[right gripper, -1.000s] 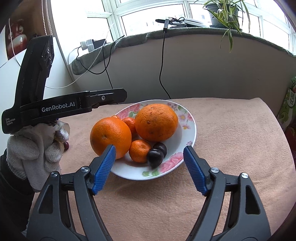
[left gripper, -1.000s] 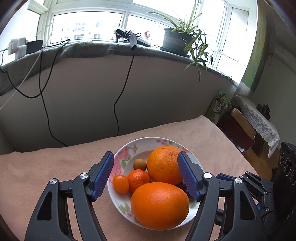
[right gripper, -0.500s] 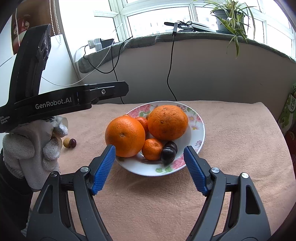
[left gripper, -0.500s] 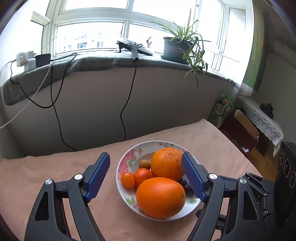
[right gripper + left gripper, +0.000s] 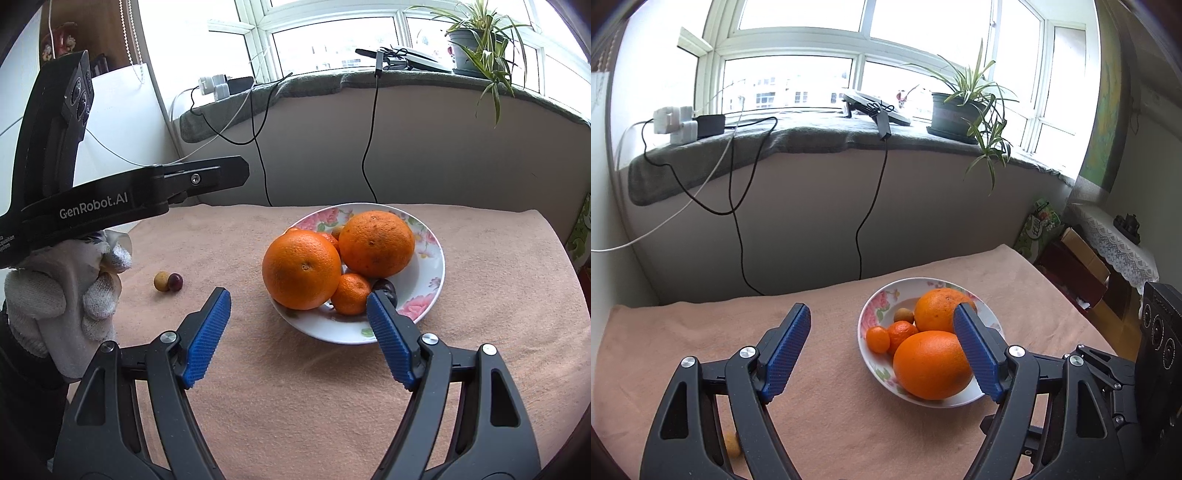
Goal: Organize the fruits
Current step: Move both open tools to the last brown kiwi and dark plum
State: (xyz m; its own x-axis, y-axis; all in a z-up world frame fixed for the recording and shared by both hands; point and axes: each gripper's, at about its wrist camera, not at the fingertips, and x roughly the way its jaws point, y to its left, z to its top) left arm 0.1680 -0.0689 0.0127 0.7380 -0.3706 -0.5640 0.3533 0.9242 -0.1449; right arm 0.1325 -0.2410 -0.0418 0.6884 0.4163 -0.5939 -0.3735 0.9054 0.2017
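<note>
A floral bowl (image 5: 871,317) (image 5: 432,266) on the pink cloth holds two big oranges (image 5: 932,363) (image 5: 301,269), small tangerines (image 5: 901,332) (image 5: 351,293), a kumquat (image 5: 878,339), a tan longan (image 5: 904,315) and a dark plum (image 5: 386,286). A loose yellow fruit (image 5: 161,281) and a dark red one (image 5: 175,281) lie on the cloth left of the bowl. My left gripper (image 5: 881,332) is open and empty, hovering left of and short of the bowl. My right gripper (image 5: 298,317) is open and empty too, just in front of the bowl.
A gloved hand (image 5: 55,295) holds the left gripper's body (image 5: 110,199) at the left of the right wrist view. A small yellow fruit (image 5: 732,445) peeks out under the left gripper's arm. Cables (image 5: 864,221) hang from the windowsill with a potted plant (image 5: 960,110). Boxes (image 5: 1082,258) stand beyond the table's right edge.
Both grippers have drawn back and risen from the bowl, which now looks smaller and farther right in the left view. The loose fruits on the cloth have come into the right view.
</note>
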